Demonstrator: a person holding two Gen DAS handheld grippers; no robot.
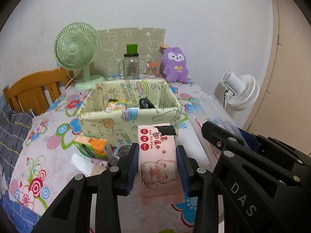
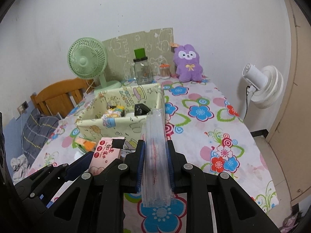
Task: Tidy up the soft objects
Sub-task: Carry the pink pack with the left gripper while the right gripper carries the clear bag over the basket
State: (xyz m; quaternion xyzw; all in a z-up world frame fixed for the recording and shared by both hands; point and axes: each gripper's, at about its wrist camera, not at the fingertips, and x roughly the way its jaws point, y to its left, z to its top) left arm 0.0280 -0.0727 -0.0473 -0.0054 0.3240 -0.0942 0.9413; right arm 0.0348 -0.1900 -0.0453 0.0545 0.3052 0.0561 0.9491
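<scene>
**Both packs gripped, short of the box**

Left gripper (image 1: 157,165) clamps the pink wipes pack (image 1: 158,163) across its width; right gripper (image 2: 156,164) clamps the clear plastic pack (image 2: 155,155) edge-on. Both look light, squashy and slick, so mid-body holds suit. Fabric box (image 1: 124,120) at 12 o'clock: open top, soft rim, free space inside.
</scene>
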